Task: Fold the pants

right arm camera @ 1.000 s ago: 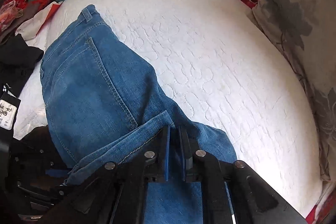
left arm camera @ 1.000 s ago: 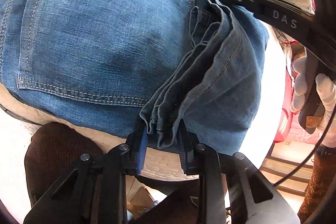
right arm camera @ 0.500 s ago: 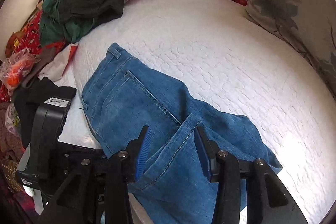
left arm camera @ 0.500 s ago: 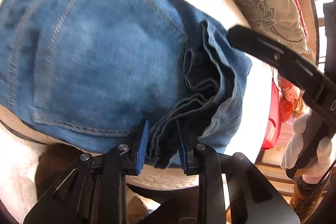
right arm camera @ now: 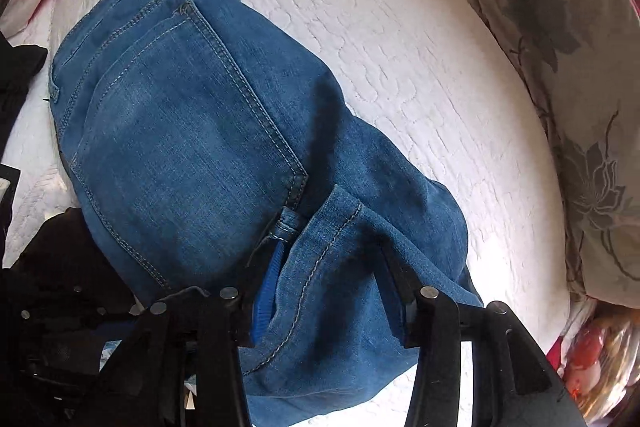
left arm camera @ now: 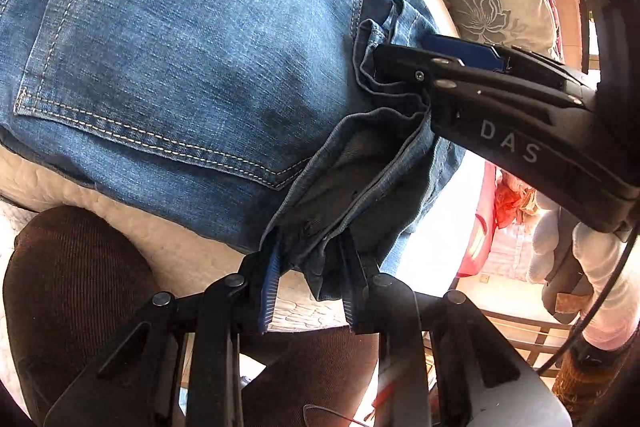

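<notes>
The white quilted bed is carrying the jeans, which are lying near its front edge, already doubled so that a back pocket is facing up and the waistband is pointing away toward the far left in the right wrist view. The bunched leg ends are overhanging the mattress edge toward the person, and this is where the work is happening. The left gripper is pinching that stacked bundle of hems between its blue pads, fingers close together with cloth filling the gap. The right gripper is standing spread wide, its fingers straddling a fold of denim beside the seam without squeezing it. To do this step well, I judge the right side should be closing on all the layers at once, level with the left grip, so both corners are travelling together when the fold is carried over toward the waistband and the edges are landing square.
</notes>
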A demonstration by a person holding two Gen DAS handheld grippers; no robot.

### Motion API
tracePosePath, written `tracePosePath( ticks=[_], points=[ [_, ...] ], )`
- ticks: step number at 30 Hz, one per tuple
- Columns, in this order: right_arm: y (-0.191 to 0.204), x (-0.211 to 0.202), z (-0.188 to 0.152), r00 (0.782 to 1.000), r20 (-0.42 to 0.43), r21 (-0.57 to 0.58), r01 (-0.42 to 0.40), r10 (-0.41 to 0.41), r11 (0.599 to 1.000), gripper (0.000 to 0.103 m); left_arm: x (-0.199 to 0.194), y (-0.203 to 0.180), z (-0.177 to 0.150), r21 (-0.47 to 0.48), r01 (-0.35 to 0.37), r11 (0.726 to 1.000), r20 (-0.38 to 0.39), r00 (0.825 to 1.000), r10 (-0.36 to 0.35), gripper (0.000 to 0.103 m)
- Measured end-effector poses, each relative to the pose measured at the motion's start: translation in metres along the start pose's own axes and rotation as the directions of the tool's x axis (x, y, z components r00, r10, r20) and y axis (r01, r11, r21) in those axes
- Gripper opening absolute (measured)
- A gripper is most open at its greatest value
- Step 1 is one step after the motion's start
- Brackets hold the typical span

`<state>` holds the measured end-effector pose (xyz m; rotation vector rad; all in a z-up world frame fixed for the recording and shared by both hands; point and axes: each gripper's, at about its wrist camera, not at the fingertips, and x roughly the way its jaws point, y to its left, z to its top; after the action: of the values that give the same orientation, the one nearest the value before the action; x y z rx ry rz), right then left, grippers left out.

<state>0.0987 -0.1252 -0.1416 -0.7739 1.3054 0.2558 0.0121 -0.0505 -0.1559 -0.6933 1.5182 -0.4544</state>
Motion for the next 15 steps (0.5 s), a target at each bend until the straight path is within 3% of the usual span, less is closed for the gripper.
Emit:
tracePosePath(
  ticks=[1, 3, 4, 7, 9, 12, 13, 15],
  points=[
    [0.002, 0.002, -0.002, 1.0, 0.009, -0.019, 0.028, -0.028, 0.999, 0.044, -0.002, 0.0, 0.0, 0.002, -0.003, 1.0, 0.008, 1.0, 0.003, 0.024],
    [0.004, 0.009, -0.005, 0.998, 0.003, -0.049, 0.065, -0.064, 0.997, 0.032, -0.007, 0.005, 0.0, 0.002, -0.01, 1.0, 0.019, 1.0, 0.01, 0.024],
    [0.005, 0.012, -0.006, 0.998, 0.006, -0.05, 0.057, -0.057, 0.997, 0.026, -0.008, 0.007, 0.0, -0.002, -0.015, 1.0, 0.021, 1.0, 0.015, 0.024],
    [-0.002, 0.005, -0.003, 0.999, 0.051, 0.034, -0.005, 0.003, 0.999, 0.026, -0.01, 0.02, -0.002, -0.037, 0.011, 0.999, 0.006, 1.0, -0.011, 0.021],
    [-0.01, 0.0, 0.001, 0.995, 0.045, 0.106, -0.095, 0.091, 0.99, 0.032, -0.008, 0.023, -0.001, -0.048, 0.015, 0.999, -0.001, 1.0, -0.015, 0.021],
    [-0.001, -0.004, 0.01, 0.991, 0.027, 0.091, -0.132, 0.13, 0.987, 0.04, -0.007, 0.024, 0.0, -0.051, 0.015, 0.999, 0.001, 1.0, -0.015, 0.021],
    [0.005, -0.002, 0.011, 0.993, 0.015, 0.075, -0.12, 0.119, 0.99, 0.05, -0.008, 0.025, -0.001, -0.053, 0.018, 0.998, 0.001, 1.0, -0.018, 0.021],
    [0.02, 0.004, 0.013, 0.999, -0.009, 0.009, -0.036, 0.036, 0.999, 0.052, -0.008, 0.029, -0.001, -0.062, 0.023, 0.998, -0.001, 1.0, -0.023, 0.021]
  ],
)
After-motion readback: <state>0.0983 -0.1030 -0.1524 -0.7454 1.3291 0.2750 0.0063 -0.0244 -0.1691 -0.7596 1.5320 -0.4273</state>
